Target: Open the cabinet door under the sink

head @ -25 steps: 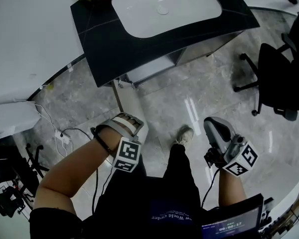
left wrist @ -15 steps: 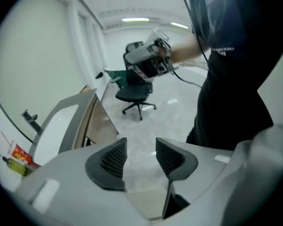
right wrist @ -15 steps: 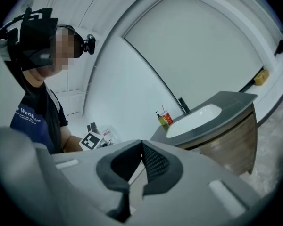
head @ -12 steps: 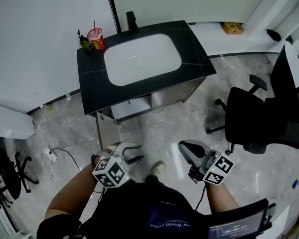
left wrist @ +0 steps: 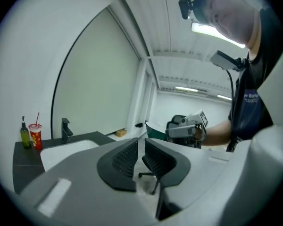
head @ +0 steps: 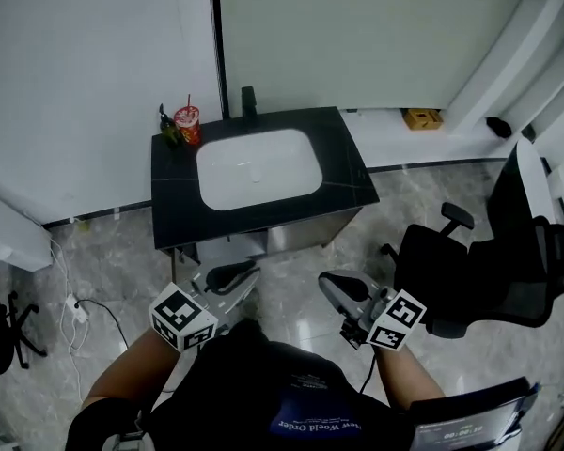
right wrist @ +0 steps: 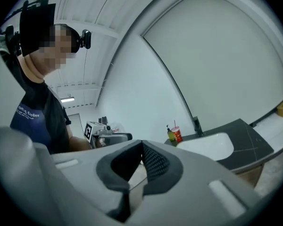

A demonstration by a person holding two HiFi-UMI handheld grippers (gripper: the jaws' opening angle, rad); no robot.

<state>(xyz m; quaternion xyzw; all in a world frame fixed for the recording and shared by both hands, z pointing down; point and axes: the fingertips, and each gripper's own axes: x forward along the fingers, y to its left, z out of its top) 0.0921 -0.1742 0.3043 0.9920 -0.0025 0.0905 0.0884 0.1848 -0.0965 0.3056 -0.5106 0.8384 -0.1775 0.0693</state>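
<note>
1 sink (head: 258, 169), 1 cup (head: 186, 120), L gripper (head: 231, 275) closing to slit, empty, R gripper (head: 333, 285) shut

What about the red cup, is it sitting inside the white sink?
No, the red cup stands on the dark countertop at its back left corner, beside the white sink, not in it.

You see the grey cabinet (head: 305, 235) under the front edge of the black sink counter (head: 352, 181). Its thin left door (head: 182, 255) seems swung outward, near the counter's left front corner.
</note>
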